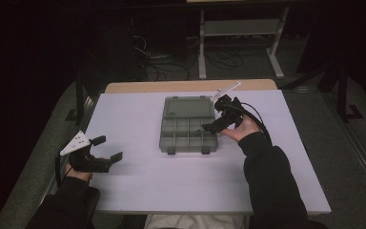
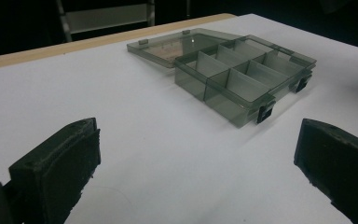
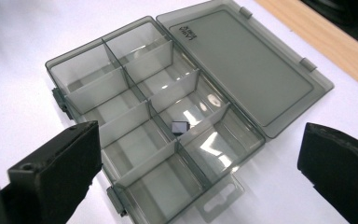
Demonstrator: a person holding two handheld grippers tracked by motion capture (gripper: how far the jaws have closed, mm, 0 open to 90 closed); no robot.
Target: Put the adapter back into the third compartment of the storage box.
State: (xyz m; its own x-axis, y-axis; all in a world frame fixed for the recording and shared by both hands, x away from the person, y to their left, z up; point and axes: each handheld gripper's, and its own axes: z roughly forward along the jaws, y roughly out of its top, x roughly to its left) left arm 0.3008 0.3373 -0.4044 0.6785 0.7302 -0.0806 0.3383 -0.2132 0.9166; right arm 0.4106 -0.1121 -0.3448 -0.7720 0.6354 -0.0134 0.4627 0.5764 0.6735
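A smoky transparent compartment box (image 1: 165, 138) lies open in the middle of the white table, its lid (image 1: 189, 107) folded flat toward the far side. In the right gripper view a small black square piece (image 3: 179, 127) rests inside the box (image 3: 121, 119), in a compartment on the lid (image 3: 247, 65) side, close to a divider. My right gripper (image 1: 215, 114) hovers at the box's right edge, jaws wide open around nothing (image 3: 198, 172). My left gripper (image 1: 107, 148) is held at the table's left front, open and empty (image 2: 196, 172), pointing toward the box (image 2: 223, 100).
A wooden strip (image 1: 190, 86) runs along the table's far edge. Beyond it, on the dark floor, stand a white metal frame (image 1: 238, 28) and loose cables (image 1: 167, 62). Bare white tabletop (image 1: 171, 181) lies in front of the box.
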